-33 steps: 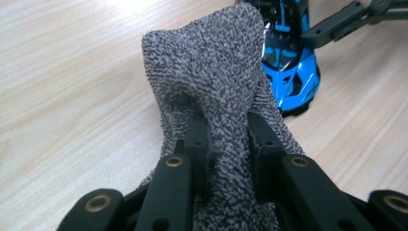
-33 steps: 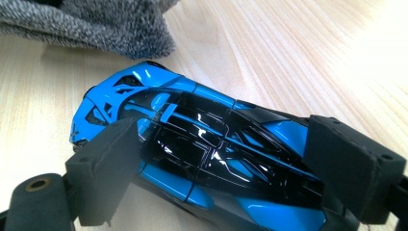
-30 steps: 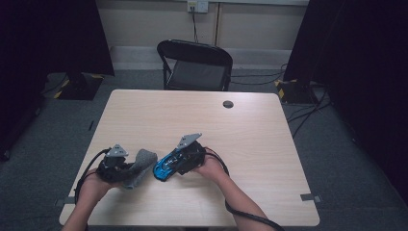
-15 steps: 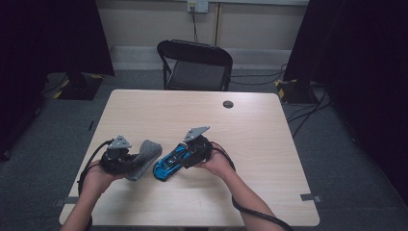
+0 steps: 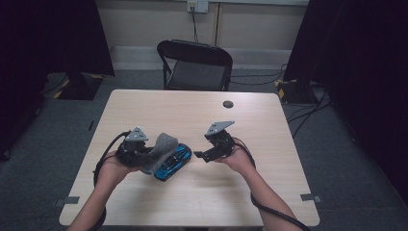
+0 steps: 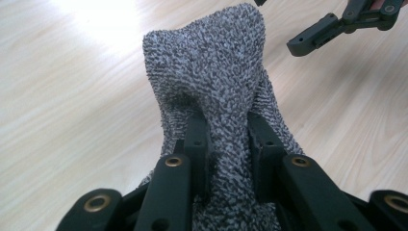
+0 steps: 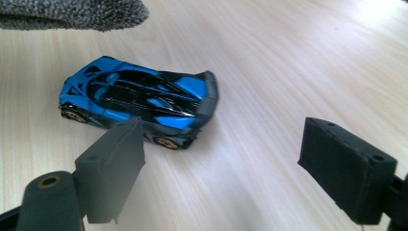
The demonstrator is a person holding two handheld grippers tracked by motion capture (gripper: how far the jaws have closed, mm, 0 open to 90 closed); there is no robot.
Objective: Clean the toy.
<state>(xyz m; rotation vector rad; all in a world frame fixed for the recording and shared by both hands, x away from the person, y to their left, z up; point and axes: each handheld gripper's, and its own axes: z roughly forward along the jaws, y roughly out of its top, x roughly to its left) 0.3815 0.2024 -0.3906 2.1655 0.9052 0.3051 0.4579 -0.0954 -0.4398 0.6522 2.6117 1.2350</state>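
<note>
High view: left tool [image 5: 144,156] pinching grey cloth [image 5: 161,150], right tool [image 5: 206,155] spread and empty.
Blue toy car [image 5: 174,162] resting on worktop [image 5: 240,192] between both tools, partly under the cloth's free end, long axis running diagonally from near-left to far-right. Nearer to left tool; right tool standing just beside the car's far end, clear of it. Left gripper view: jaws clamped on cloth [image 6: 216,96], car hidden. Right gripper view: car [image 7: 139,101] uncovered, ahead-left of open jaws, spoiler end nearest.
</note>
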